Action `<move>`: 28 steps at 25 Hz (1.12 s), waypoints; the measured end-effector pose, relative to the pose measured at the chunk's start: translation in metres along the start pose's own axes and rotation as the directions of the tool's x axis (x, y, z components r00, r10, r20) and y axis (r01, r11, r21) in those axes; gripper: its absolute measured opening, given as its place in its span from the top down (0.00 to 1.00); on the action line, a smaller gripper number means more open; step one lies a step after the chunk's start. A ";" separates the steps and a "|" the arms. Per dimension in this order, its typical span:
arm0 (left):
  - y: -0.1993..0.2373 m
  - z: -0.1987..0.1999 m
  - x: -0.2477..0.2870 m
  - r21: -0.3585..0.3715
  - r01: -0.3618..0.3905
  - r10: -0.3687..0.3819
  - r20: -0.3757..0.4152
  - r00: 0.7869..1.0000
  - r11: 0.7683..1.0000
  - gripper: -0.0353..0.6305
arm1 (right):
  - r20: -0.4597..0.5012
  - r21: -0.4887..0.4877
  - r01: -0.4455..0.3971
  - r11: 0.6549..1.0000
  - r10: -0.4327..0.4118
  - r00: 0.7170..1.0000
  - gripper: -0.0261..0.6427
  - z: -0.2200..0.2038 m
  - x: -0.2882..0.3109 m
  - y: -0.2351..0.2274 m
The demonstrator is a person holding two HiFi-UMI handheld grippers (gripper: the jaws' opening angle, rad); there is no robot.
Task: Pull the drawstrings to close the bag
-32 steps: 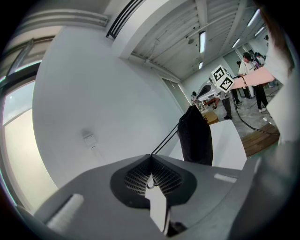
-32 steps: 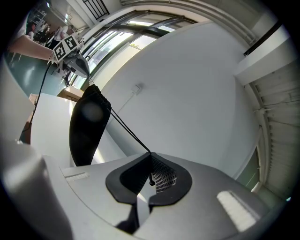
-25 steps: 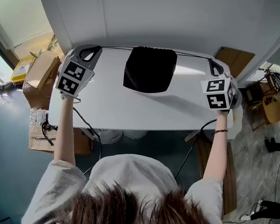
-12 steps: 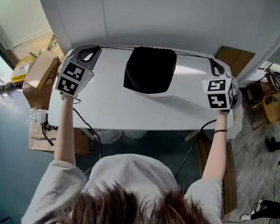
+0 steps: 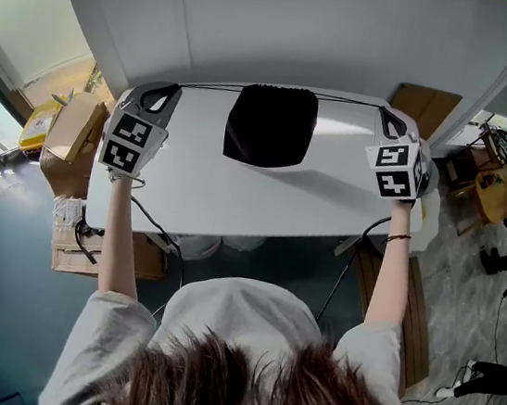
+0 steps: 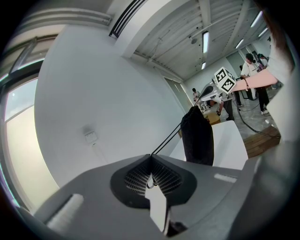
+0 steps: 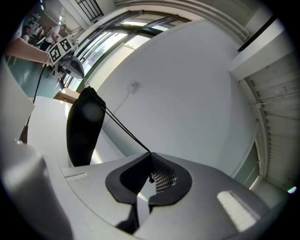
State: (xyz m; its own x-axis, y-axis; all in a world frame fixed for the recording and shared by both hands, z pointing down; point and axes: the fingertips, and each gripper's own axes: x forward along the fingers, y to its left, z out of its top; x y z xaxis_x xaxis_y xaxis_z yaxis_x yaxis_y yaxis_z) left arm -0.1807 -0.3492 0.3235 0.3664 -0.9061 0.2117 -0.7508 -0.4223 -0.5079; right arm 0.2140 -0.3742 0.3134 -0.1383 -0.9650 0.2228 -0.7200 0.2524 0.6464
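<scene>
My left claw (image 5: 171, 90) is pressed together on the left drawstring (image 5: 209, 85). My right claw (image 5: 385, 115) is pinched the same way on the right drawstring (image 5: 350, 100). In each gripper view the doubled cord runs straight out from between the ribbed pads, taut, to the bag.

The black bag (image 5: 271, 124) lies on the white table (image 5: 235, 204) between my two claws, toward the far side. In the head view it sits at 3 o'clock from my left claw and at 9 o'clock from my right, about equally far from each. Its gathered mouth points to 12 o'clock, near the table's far edge. The two cords make one line along that edge, running 9 to 3 across the bag's top.

Any further pull has to follow that line: left claw toward 9, right claw toward 3. The mouth looks bunched tight to me, so I judge there is little slack left to take up.

Each claw is over a far corner of the table, at its side edge. Outward of both there is only open air, with cardboard boxes (image 5: 71, 138) low on the floor at 9. The wall (image 5: 288, 24) stands close at 12, so there is no room that way.
</scene>
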 end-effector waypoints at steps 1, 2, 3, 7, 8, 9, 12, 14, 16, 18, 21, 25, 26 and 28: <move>0.000 -0.001 0.000 -0.002 0.000 0.000 0.000 1.000 1.000 0.94 | 0.000 0.000 0.001 1.000 -0.001 1.000 0.94 0.000 0.000 0.000; 0.001 -0.001 0.000 -0.004 0.000 0.000 0.001 1.000 1.000 0.94 | 0.001 0.000 0.001 1.000 -0.001 1.000 0.94 -0.001 0.001 -0.001; 0.002 -0.001 0.000 -0.006 -0.001 0.001 0.002 1.000 1.000 0.94 | 0.001 0.001 0.000 1.000 0.000 1.000 0.94 -0.001 0.001 -0.001; 0.003 -0.002 0.001 -0.018 -0.008 0.008 -0.005 1.000 1.000 0.94 | 0.019 0.007 -0.008 1.000 0.008 1.000 0.94 0.003 0.001 -0.002; 0.003 -0.003 0.000 -0.025 -0.009 0.009 -0.004 1.000 1.000 0.94 | 0.021 0.006 -0.008 1.000 0.008 1.000 0.94 0.004 0.001 -0.003; 0.003 -0.004 0.000 -0.033 -0.011 0.011 -0.001 1.000 0.999 0.94 | 0.022 0.002 -0.007 1.000 0.007 1.000 0.94 0.005 0.001 -0.003; 0.002 -0.004 0.002 -0.031 -0.011 0.011 -0.001 1.000 0.999 0.94 | 0.023 0.003 -0.004 1.000 0.004 1.000 0.94 0.004 0.003 -0.004; 0.002 -0.005 0.004 -0.024 -0.009 0.009 -0.005 1.000 1.000 0.94 | 0.019 0.006 -0.002 1.000 0.002 1.000 0.94 0.001 0.005 -0.003; 0.001 -0.004 0.004 -0.024 -0.009 0.009 -0.002 1.000 1.000 0.94 | 0.016 0.004 -0.002 1.000 0.002 1.000 0.94 -0.001 0.005 -0.003; 0.001 -0.003 0.003 -0.022 -0.009 0.009 -0.003 1.000 1.000 0.94 | 0.013 0.003 -0.002 1.000 0.002 1.000 0.94 -0.002 0.005 -0.003; 0.001 -0.003 0.004 -0.020 -0.010 0.010 -0.004 1.000 1.000 0.94 | 0.016 0.005 -0.003 1.000 0.003 1.000 0.94 -0.003 0.007 -0.003; 0.001 -0.001 0.007 -0.018 -0.011 0.011 -0.001 1.000 1.000 0.94 | 0.026 0.007 0.001 1.000 -0.001 1.000 0.94 -0.004 0.008 -0.005; 0.001 -0.001 0.007 -0.018 -0.013 0.013 0.000 1.000 1.000 0.94 | 0.029 0.007 0.002 1.000 -0.002 1.000 0.94 -0.004 0.008 -0.005; 0.002 0.000 0.006 -0.018 -0.016 0.016 0.004 1.000 1.000 0.94 | 0.034 0.004 0.003 1.000 -0.003 0.999 0.94 -0.003 0.007 -0.006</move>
State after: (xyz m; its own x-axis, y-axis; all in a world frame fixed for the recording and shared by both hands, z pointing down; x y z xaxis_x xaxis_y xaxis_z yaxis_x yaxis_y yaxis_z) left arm -0.1797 -0.3554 0.3241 0.3568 -0.9125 0.2002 -0.7663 -0.4085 -0.4958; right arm 0.2191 -0.3821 0.3134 -0.1591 -0.9678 0.1952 -0.7235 0.2488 0.6439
